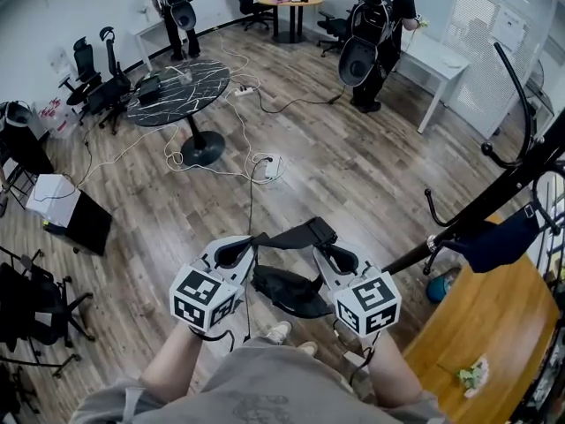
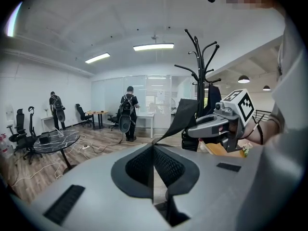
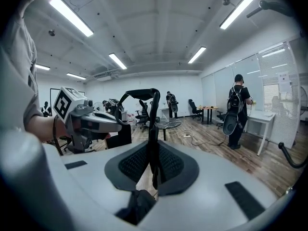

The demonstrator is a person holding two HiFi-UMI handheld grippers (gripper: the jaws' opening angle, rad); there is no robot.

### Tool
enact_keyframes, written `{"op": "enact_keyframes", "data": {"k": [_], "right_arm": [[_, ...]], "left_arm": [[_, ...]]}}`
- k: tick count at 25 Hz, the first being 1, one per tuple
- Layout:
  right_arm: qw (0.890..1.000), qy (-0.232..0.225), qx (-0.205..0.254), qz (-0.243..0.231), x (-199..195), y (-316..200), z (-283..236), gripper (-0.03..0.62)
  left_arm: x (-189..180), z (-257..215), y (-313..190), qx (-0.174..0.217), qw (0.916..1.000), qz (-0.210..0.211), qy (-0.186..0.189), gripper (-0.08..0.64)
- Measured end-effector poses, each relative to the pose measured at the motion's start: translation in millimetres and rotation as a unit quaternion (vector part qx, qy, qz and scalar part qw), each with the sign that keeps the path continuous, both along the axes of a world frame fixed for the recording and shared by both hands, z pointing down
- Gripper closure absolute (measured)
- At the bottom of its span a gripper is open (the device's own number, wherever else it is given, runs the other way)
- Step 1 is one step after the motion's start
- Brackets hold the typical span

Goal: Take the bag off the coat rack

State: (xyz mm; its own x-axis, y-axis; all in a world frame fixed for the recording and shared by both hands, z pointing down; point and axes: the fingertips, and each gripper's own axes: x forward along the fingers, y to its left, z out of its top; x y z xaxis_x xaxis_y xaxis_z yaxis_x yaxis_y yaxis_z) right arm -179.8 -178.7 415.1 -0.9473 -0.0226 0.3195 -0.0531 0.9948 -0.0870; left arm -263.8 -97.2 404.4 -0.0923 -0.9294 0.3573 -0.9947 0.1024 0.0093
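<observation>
text: none legible | wall papers (image 1: pixel 509 26) — too small to read

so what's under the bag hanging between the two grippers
The bag hangs in the air over the wooden floor, with the person's shoe just at its near edge. The patch of floor directly beneath it is covered.

Head down, others level, sharing bag (image 1: pixel 291 294)
</observation>
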Motion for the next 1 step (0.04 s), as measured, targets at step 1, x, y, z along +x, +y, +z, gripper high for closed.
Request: {"op": "enact_keyframes", "data": {"k": [1], "right_arm": [[1.000, -0.001, 0.001, 0.003, 0.5, -2.4, -1.5, 0.531]], "left_arm": [[0.3, -1.3, -2.5, 0.001, 1.0000, 0.003, -0.001, 0.543]]}}
